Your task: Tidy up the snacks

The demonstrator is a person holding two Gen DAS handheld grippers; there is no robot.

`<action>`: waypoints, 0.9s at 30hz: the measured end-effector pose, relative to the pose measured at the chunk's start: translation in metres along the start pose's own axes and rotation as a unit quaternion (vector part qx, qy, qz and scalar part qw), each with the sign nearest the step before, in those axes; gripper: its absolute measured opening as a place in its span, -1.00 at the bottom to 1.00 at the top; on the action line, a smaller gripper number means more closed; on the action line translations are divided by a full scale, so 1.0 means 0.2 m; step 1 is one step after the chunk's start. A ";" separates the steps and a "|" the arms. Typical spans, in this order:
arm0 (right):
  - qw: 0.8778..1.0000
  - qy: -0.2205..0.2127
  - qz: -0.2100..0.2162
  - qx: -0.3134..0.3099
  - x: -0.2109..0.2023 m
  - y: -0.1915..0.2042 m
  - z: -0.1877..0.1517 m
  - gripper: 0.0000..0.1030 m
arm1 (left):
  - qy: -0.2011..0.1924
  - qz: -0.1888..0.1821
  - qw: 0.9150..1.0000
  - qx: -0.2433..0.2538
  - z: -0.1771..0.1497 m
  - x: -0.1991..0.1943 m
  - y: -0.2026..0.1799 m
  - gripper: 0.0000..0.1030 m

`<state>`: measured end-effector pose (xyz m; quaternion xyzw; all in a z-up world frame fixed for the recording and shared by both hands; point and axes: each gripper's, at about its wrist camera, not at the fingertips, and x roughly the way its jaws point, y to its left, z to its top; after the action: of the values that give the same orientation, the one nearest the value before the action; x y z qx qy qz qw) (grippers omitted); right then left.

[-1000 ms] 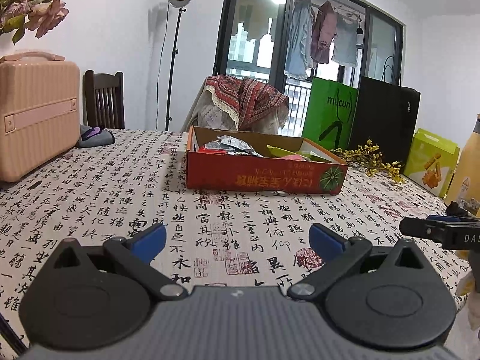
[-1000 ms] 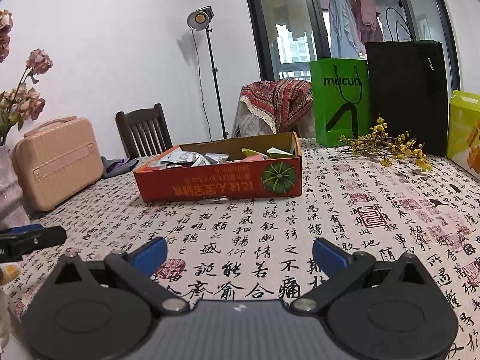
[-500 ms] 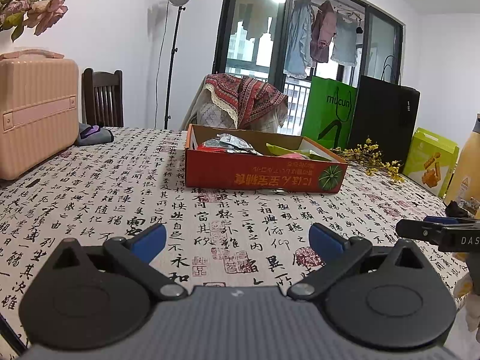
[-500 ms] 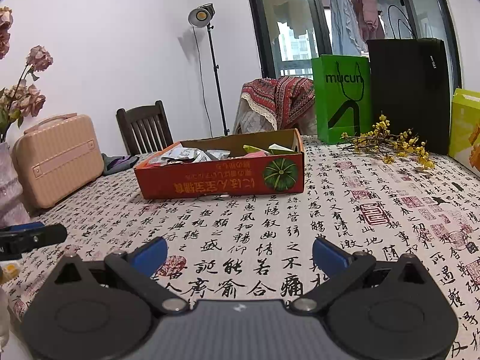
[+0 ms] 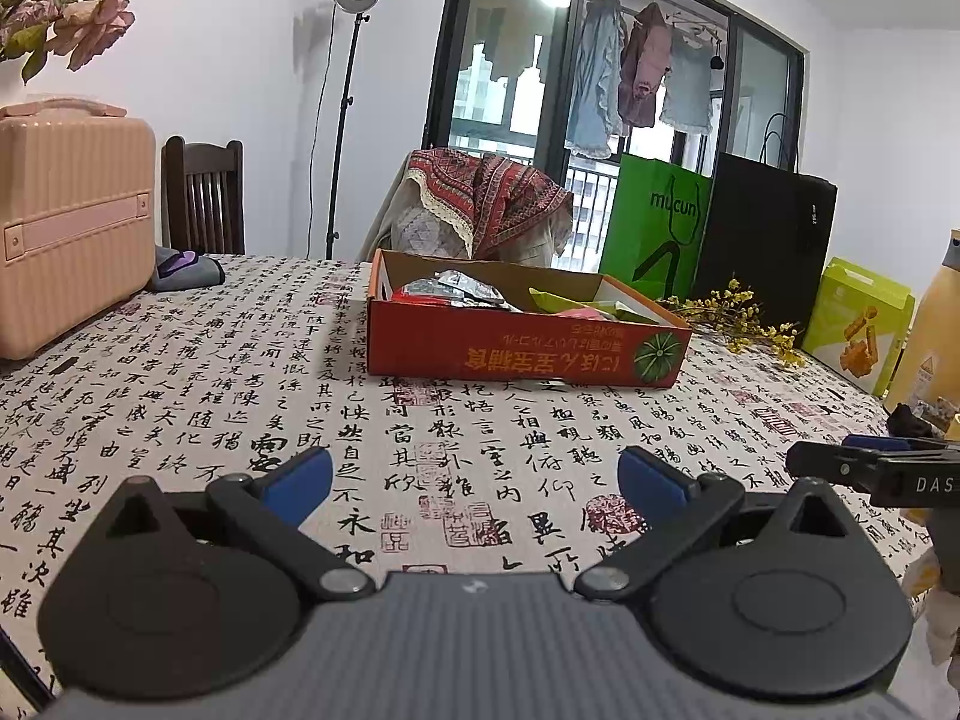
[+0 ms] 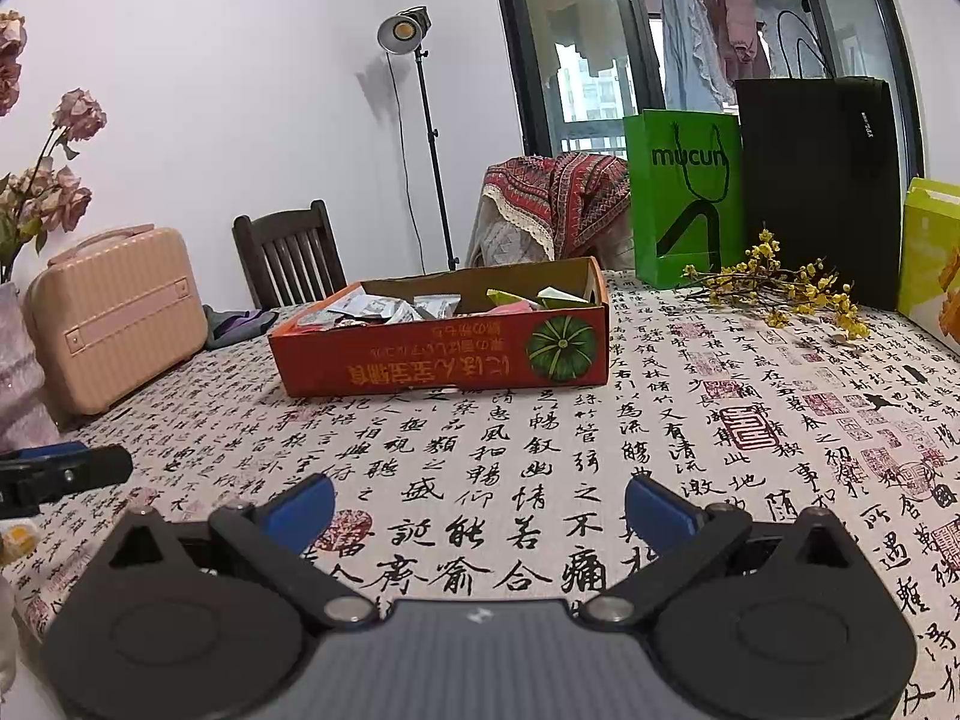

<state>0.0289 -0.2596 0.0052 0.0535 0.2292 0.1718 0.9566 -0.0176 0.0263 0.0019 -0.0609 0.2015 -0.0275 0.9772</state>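
Snack box (image 5: 528, 336) lies ahead of both grippers, long side facing; left gripper (image 5: 474, 474) and right gripper (image 6: 477, 501) fingers spread, empty.

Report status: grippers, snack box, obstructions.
Left gripper open, empty. Right gripper open, empty. Orange snack box ahead on tablecloth, packets inside. Path to box unobstructed.

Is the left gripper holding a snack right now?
No, the left gripper is open and empty above the tablecloth, short of the orange box.
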 end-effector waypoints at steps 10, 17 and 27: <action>1.000 0.000 0.000 0.000 0.00 0.00 0.00 1.00 | 0.000 -0.002 1.000 0.001 0.00 -0.01 -0.01 1.00; 1.000 0.000 0.000 0.000 0.00 0.00 0.00 1.00 | 0.000 -0.001 1.000 0.001 0.01 -0.01 -0.01 1.00; 1.000 0.000 0.000 0.000 0.00 0.00 0.00 1.00 | -0.003 -0.008 1.000 0.006 0.01 -0.02 -0.02 1.00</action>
<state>0.0294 -0.2589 0.0050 0.0532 0.2291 0.1721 0.9566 -0.0196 0.0219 0.0060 -0.0563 0.1982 -0.0363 0.9779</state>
